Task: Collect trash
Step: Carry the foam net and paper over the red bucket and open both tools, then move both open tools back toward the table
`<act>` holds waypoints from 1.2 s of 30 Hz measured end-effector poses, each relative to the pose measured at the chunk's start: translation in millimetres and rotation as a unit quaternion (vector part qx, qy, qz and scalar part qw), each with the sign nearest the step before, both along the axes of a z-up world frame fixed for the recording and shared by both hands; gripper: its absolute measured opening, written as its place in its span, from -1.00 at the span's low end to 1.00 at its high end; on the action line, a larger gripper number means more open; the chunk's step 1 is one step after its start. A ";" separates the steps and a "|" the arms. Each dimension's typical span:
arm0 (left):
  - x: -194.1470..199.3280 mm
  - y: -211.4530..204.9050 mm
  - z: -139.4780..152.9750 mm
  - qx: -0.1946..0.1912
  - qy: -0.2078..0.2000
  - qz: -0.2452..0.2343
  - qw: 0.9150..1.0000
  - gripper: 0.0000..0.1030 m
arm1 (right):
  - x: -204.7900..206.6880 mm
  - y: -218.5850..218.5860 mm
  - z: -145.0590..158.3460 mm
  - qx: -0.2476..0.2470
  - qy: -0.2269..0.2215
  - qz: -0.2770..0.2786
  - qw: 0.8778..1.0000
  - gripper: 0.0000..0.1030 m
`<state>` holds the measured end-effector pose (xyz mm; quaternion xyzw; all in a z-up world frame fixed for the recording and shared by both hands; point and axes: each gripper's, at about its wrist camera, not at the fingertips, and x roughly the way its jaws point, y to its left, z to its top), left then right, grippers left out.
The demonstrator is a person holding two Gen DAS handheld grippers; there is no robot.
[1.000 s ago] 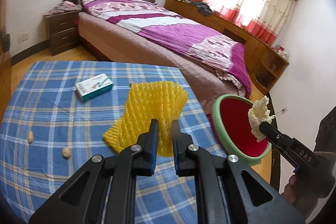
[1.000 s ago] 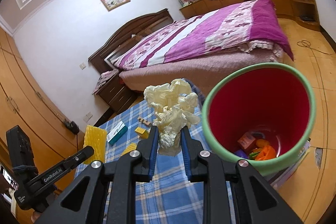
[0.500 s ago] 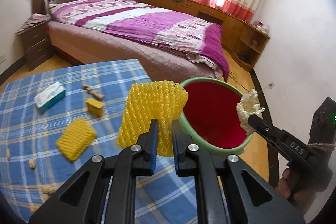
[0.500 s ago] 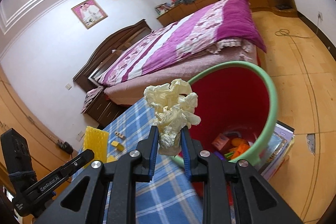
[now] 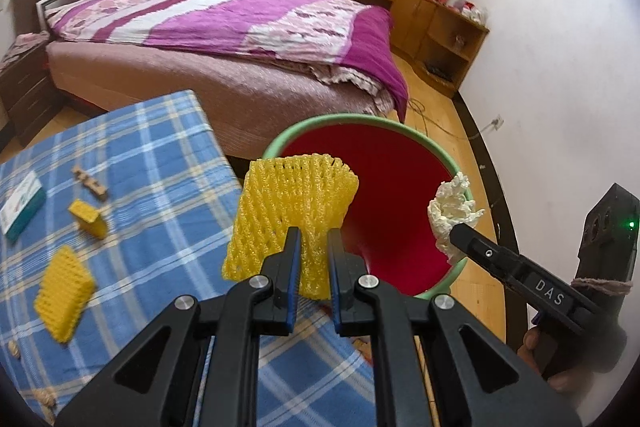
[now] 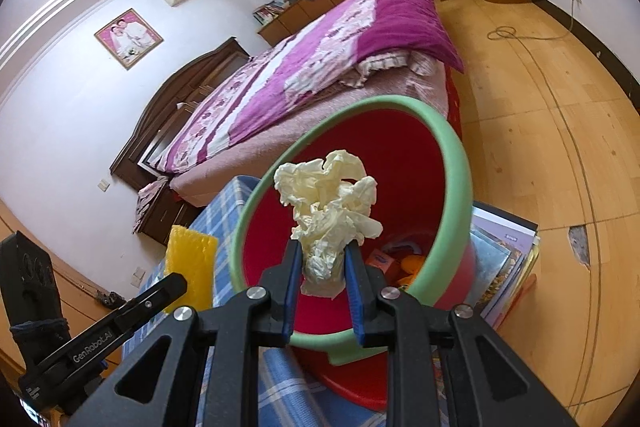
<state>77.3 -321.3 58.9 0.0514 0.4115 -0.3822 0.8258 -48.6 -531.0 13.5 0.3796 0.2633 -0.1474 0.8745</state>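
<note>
Holding the crumpled tissue (image 6: 329, 203) and yellow foam net (image 5: 291, 211) pinched tight, both jaws just needed to clear the green-rimmed bin (image 6: 454, 195) before opening.

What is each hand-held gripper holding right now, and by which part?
Left hand-held gripper: yellow foam net, pinched at its lower edge. Right hand-held gripper: crumpled tissue, by its bottom end.

Left gripper (image 5: 314, 247) clamps the yellow foam net (image 5: 292, 215); red bin (image 5: 380, 195) just ahead, right gripper (image 5: 460, 227) pinching crumpled tissue (image 5: 452, 215) alongside.
</note>
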 end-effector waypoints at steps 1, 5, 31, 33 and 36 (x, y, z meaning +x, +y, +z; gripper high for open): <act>-0.8 -4.1 -1.6 0.002 0.002 -0.004 1.000 -0.77 | 0.0 -2.3 -2.4 0.002 0.002 -0.001 1.000 -0.54; 0.9 -22.6 -11.1 0.011 0.007 -0.019 1.000 -0.77 | -0.4 -9.2 -9.2 0.006 0.007 -0.006 1.000 -0.52; 3.7 -21.9 -16.3 0.012 0.007 -0.018 1.000 -0.34 | 1.9 -8.3 -8.3 0.008 0.002 0.001 1.000 -0.05; 6.1 -13.4 -15.6 0.010 0.007 -0.008 1.000 -0.34 | 2.1 -5.0 -5.6 0.002 0.002 0.002 1.000 -0.02; 11.1 -0.4 -14.4 0.008 0.008 0.007 1.000 -0.34 | 2.6 0.4 -1.2 -0.005 0.001 0.003 1.000 0.02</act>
